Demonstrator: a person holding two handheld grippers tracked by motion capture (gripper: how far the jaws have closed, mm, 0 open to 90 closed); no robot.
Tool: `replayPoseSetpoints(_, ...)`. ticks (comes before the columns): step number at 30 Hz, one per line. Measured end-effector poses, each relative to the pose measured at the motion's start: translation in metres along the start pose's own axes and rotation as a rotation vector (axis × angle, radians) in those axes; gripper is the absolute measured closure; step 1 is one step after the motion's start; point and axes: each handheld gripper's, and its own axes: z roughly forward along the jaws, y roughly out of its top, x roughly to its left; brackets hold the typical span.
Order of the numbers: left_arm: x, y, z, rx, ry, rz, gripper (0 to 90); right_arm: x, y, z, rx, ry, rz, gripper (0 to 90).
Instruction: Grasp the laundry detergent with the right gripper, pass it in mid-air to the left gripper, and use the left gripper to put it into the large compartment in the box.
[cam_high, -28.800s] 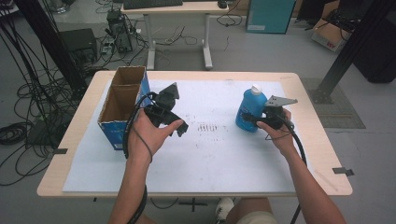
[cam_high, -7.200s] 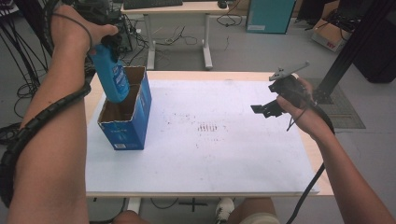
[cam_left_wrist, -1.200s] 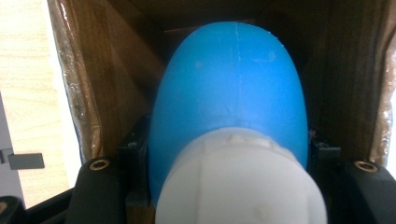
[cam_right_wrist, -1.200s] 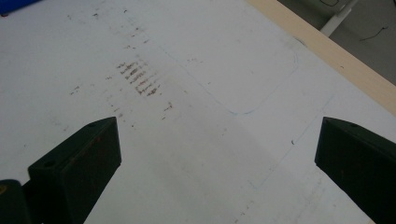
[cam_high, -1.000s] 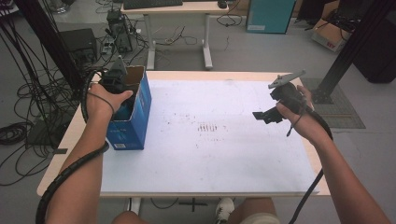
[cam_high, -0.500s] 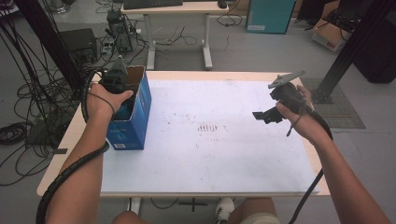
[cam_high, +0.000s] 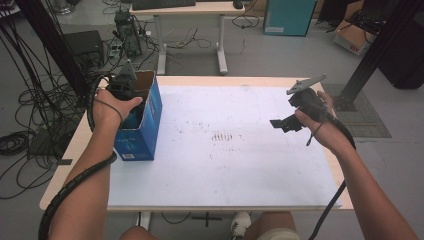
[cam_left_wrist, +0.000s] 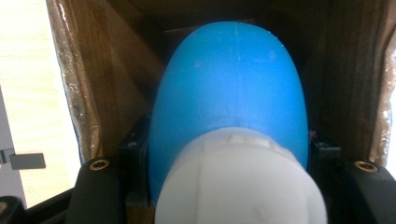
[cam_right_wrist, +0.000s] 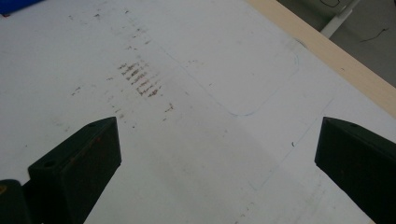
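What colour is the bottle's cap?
White; the bottle is blue. The cap shows best in the left gripper view.

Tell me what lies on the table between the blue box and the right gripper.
Nothing stands there: in the high view, bare white sheet with a patch of dark scuff marks runs from the blue box to the right gripper.

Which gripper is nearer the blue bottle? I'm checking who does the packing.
Left. The left gripper reaches down into the blue box with its jaws shut on the blue bottle. The right gripper hovers open across the table, apart from it.
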Motion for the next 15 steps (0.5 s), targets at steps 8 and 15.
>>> replayPoseSetpoints(8, 0.0010, 0.0002, -0.0002, 0.003, -0.003, -0.001, 36.7, -0.0001, -0.0003, -0.0002, -0.002, 0.000, -0.003, 0.2)
replayPoseSetpoints(15, 0.0010, -0.0002, -0.0001, 0.001, -0.003, -0.001, 36.6, 0.0010, 0.0014, 0.0002, 0.001, 0.000, -0.001, 0.2)
